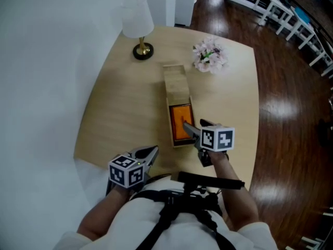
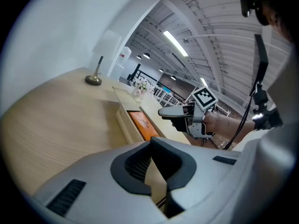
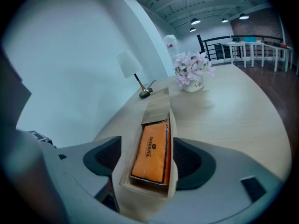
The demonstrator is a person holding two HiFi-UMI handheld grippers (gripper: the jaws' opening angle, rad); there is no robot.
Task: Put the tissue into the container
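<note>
The orange tissue pack [image 3: 150, 150] lay inside the wooden container [image 3: 174, 125], at its 6 o'clock end. The right gripper [image 3: 148, 162] stood with jaws wide apart astride that end, so a careless withdrawal could likely clip a wall and drag the box askew. Only the left gripper view showed the left gripper [image 2: 153, 167] with jaws together on nothing, while the head view placed it at the table's [image 1: 119, 108] 7 o'clock edge.

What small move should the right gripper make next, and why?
Probably back the right gripper away: the orange tissue pack already lies inside the wooden container, and the open jaws straddle its near end without gripping it.
</note>
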